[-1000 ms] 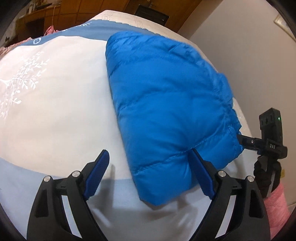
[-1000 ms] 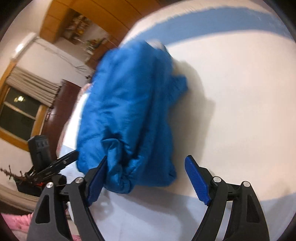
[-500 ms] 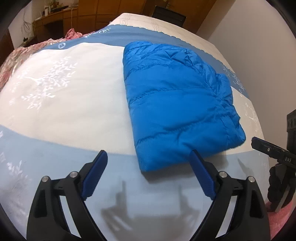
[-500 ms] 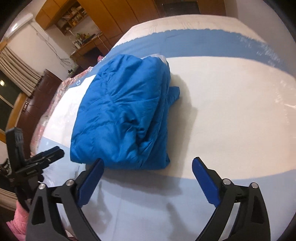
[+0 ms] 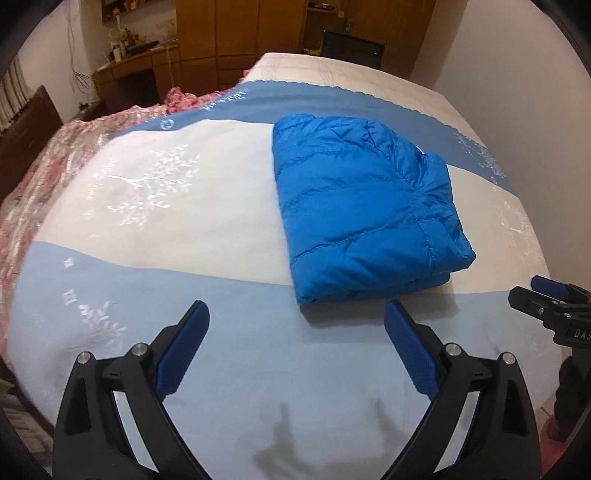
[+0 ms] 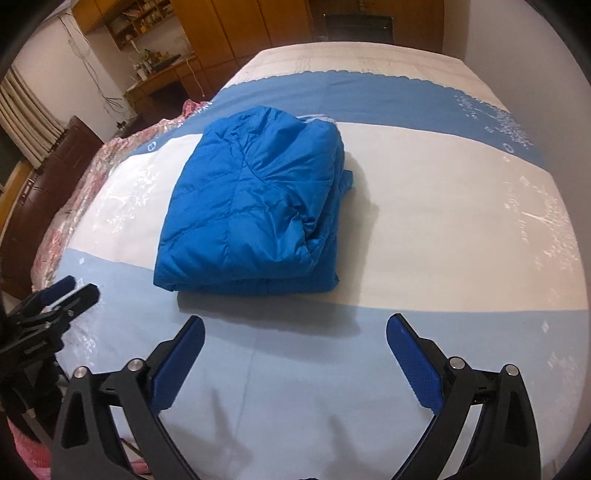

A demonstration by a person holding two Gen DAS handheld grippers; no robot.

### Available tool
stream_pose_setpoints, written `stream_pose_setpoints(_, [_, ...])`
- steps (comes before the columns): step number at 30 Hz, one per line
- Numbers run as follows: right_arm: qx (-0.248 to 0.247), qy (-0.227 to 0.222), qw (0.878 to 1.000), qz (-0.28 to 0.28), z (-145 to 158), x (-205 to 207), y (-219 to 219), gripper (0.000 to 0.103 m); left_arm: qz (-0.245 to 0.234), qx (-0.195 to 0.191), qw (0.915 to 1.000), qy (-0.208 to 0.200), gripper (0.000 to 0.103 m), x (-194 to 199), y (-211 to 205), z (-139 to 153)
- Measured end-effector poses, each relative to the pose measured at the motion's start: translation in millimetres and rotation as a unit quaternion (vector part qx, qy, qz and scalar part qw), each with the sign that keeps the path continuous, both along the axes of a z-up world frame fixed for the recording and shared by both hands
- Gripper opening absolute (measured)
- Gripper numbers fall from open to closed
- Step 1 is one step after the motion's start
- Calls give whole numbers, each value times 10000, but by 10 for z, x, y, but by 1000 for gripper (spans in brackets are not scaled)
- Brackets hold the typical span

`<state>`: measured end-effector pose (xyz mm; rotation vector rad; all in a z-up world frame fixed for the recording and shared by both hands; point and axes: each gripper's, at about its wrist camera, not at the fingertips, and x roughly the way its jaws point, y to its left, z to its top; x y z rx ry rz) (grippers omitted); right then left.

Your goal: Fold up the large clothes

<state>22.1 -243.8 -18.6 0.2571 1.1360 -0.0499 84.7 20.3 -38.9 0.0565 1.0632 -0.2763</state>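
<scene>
A blue quilted puffer jacket (image 5: pixel 364 210) lies folded into a thick rectangle on the bed; it also shows in the right wrist view (image 6: pixel 255 206). My left gripper (image 5: pixel 295 350) is open and empty, held above the bedspread short of the jacket's near edge. My right gripper (image 6: pixel 295 358) is open and empty, also short of the jacket's near edge. The right gripper shows at the right edge of the left wrist view (image 5: pixel 546 299). The left gripper shows at the left edge of the right wrist view (image 6: pixel 55 299).
The bedspread (image 5: pixel 147 206) is white with light blue and darker blue bands. A pink floral quilt (image 5: pixel 44 158) hangs on the bed's left side. Wooden cabinets (image 5: pixel 236 29) and a desk stand beyond the bed. A wall (image 5: pixel 517 55) is on the right.
Both grippers have pulled back and up from the jacket, which they straddled at its near edge a second ago. The jacket now lies alone on the bed.
</scene>
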Motion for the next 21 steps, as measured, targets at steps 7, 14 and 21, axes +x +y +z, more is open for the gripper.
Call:
stream_pose_setpoints(7, [-259,-76,9995,-153,252,-169,48,99,82,207,9997,-93,95,-197,3,235])
stream_pose_setpoints(14, [-467,58,9985,-263,370,-279,120,99,72,375,9992,-132,95,-345,-17,349])
stream_pose_setpoints(21, [-560,303,9976,-282,277,-300,188,99,189,501,9984,-154,95,-390,14,338])
